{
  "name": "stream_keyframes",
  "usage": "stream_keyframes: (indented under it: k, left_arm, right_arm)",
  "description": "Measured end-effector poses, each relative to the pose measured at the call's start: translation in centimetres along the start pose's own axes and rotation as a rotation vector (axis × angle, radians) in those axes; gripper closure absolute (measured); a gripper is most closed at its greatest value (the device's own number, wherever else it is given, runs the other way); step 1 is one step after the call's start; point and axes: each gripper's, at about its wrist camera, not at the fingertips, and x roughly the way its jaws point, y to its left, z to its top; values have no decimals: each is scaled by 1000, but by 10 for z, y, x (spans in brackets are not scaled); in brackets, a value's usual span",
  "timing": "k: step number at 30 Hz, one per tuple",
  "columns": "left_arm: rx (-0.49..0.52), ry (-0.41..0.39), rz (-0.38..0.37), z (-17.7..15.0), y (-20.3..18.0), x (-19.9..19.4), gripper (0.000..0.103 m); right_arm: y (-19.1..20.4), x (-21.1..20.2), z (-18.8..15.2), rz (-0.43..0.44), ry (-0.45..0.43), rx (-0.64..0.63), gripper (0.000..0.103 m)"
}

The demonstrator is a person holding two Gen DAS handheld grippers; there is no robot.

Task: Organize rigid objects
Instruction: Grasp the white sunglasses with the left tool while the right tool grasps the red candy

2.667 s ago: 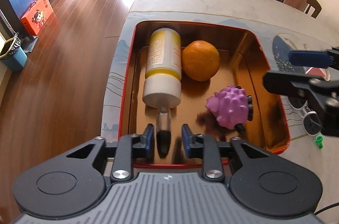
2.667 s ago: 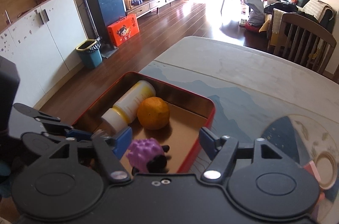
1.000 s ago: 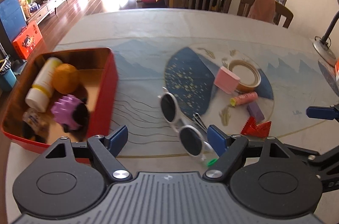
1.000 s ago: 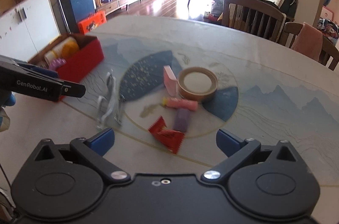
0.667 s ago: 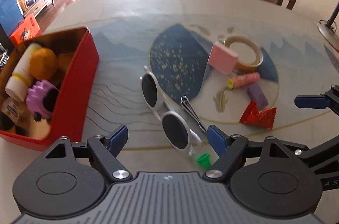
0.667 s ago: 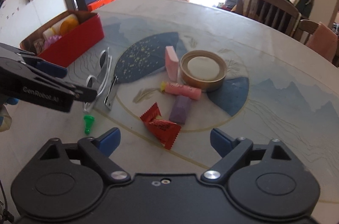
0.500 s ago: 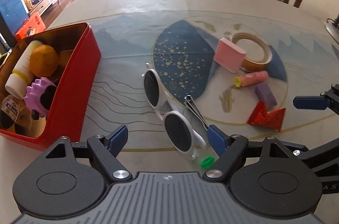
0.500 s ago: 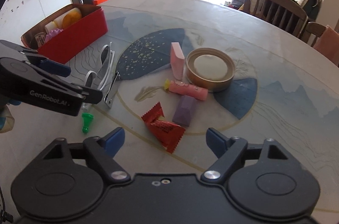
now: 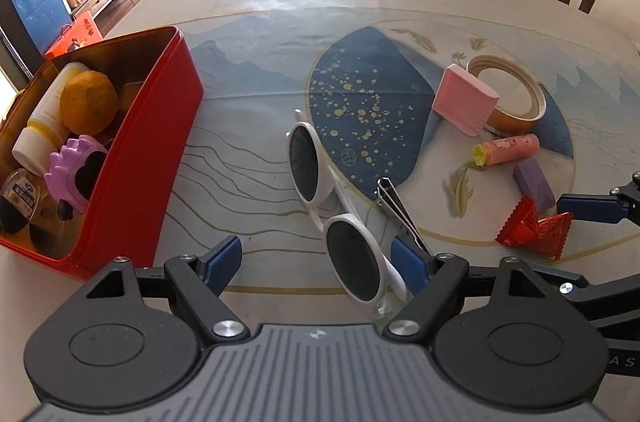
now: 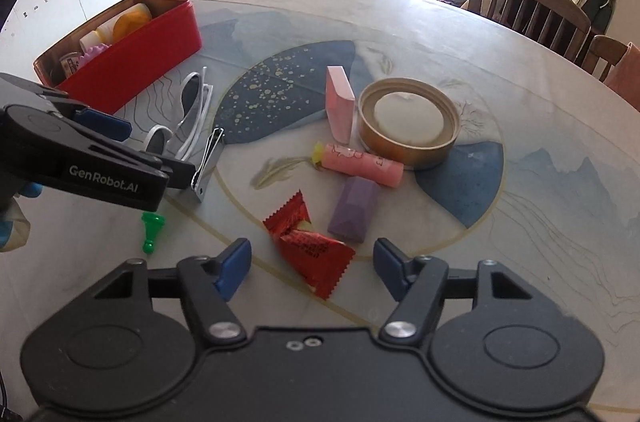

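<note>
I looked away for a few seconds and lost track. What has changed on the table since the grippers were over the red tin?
Both grippers left the red tin and dropped toward the loose items. The left gripper, open, now frames the white round sunglasses; the right gripper is closing around the red foil packet, pads not yet touching. Nothing new was grasped. The tin's contents and the loose items lie unmoved.
</note>
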Motion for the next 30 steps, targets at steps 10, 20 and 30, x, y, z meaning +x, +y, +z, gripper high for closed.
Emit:
stream_keyframes:
  k: [10, 20, 30]
  left_arm:
    - [22, -12, -38, -1, 0, -4, 55]
    - [-4, -5, -43, -2, 16, -8, 79]
    - [-33, -23, -109, -1, 34, -24, 80]
  right_arm:
    - [7, -3, -3, -25, -11, -18, 54]
    - [13, -9, -8, -28, -17, 15, 87]
    - [22, -32, -7, -38, -85, 86, 98]
